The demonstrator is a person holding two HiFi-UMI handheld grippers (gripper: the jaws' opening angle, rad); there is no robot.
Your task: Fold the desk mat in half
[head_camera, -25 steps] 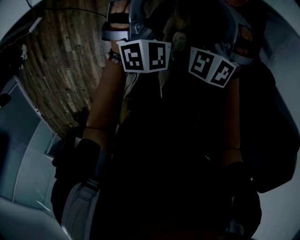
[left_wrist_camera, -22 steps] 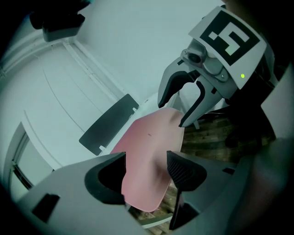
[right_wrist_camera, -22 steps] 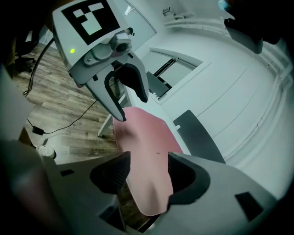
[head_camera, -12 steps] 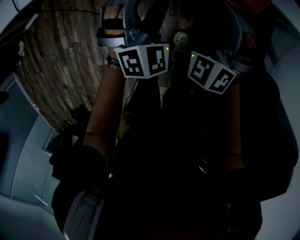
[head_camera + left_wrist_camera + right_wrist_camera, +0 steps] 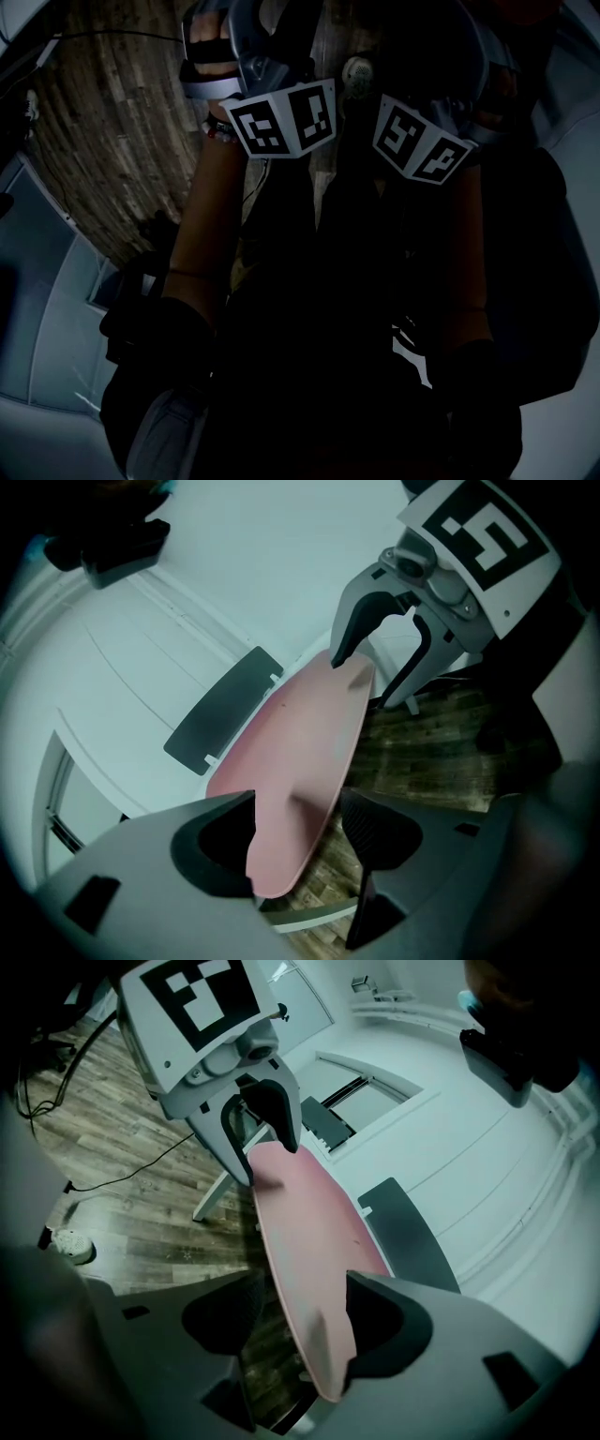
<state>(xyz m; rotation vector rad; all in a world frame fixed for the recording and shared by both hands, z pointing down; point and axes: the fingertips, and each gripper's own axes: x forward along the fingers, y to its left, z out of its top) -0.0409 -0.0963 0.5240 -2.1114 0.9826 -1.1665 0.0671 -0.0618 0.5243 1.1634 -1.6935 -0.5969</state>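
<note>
Curving gently, the pink desk mat looks smooth.

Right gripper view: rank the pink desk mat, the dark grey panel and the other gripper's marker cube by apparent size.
1. pink desk mat: largest, its near end right by the camera.
2. marker cube: cropped by the top edge.
3. dark grey panel: smallest, though farther off.

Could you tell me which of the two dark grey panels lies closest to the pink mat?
The wide dark panel right alongside the pink mat; the small panel lies far beyond it.
</note>
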